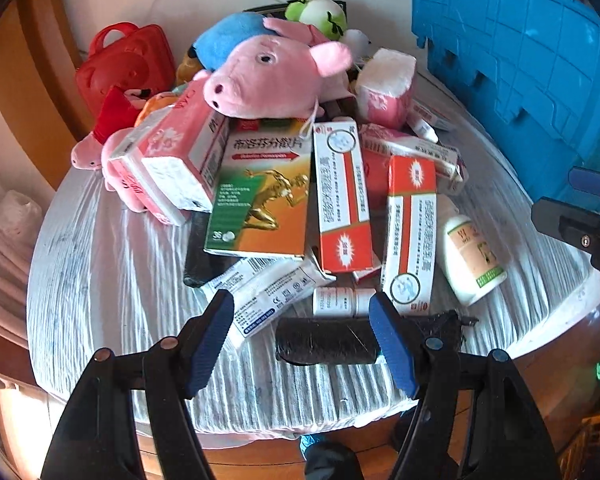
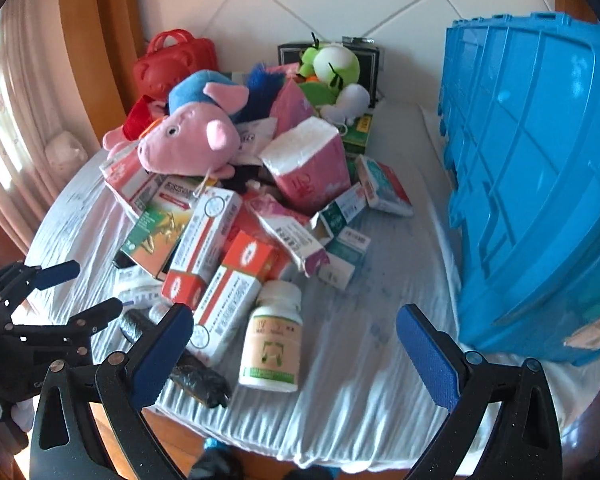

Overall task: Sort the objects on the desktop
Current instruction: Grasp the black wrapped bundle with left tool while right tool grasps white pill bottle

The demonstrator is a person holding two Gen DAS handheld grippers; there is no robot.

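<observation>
A: The heap to sort sits in the middle of the round table (image 1: 100, 264) with its ribbed white cloth. On top lies a pink plush pig (image 1: 276, 76) with a blue body, its snout over a green and orange cardboard medicine box (image 1: 260, 192).

B: And beside that box?

A: 2 long red and white cartons (image 1: 342, 196), side by side, and a white plastic pill bottle (image 2: 274, 344) on its side at the near edge of the heap. A black plastic roll (image 1: 326, 340) lies nearest us, with 2 small white vials (image 1: 342, 302) just behind it.

B: The tongs?

A: The left tongs (image 1: 302, 334) hang over the near edge, fingers apart, nothing between the blue pads (image 1: 392, 344); the black roll lies below the gap. The right tongs (image 2: 294, 360) are spread wide too, empty, over the bottle and bare cloth.

B: Further out?

A: Pink tissue packs (image 2: 312, 168), a green plush toy (image 2: 334, 66) at the back, a red plastic handbag-shaped case (image 1: 126, 64) at the far left, and a big blue plastic crate (image 2: 536, 184) standing on the table's right side.
</observation>
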